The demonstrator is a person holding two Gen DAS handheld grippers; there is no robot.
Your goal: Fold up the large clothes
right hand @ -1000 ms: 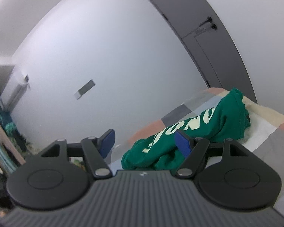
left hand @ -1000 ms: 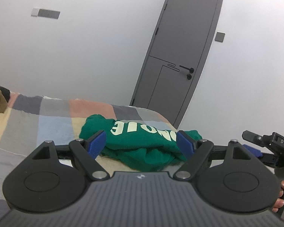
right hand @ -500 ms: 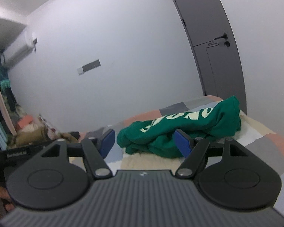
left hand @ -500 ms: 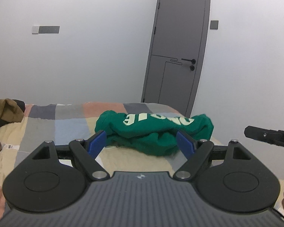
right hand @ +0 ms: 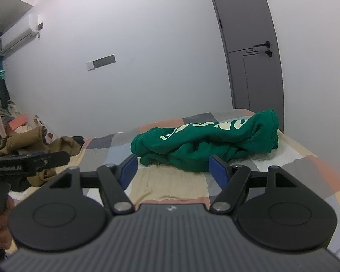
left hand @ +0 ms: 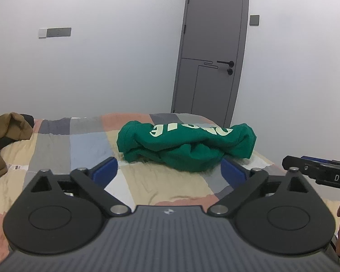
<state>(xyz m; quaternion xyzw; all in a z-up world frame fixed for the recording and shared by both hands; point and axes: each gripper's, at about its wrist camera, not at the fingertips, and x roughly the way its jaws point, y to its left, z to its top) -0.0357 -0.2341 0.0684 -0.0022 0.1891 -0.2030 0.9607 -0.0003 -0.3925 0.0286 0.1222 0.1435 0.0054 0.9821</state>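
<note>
Home bedroom. Bed [left hand: 83, 149] with a patchwork cover in grey, peach, blue and beige blocks, pushed against a plain white wall. Grey interior door [left hand: 213, 52] with a black lever handle, wall switch plate [left hand: 54, 32] above the bed, split air conditioner [right hand: 19, 36] high on the wall. Brown clothes [right hand: 37, 139] heaped at the far side, more garments hanging at the left edge.

A grey door [left hand: 212, 52] stands upper right; a brown garment [left hand: 4, 133] lies at left on the patchwork bed [left hand: 56, 149].

white wall [left hand: 115, 72], grey door [left hand: 213, 52], patchwork bed [left hand: 56, 145]
</note>
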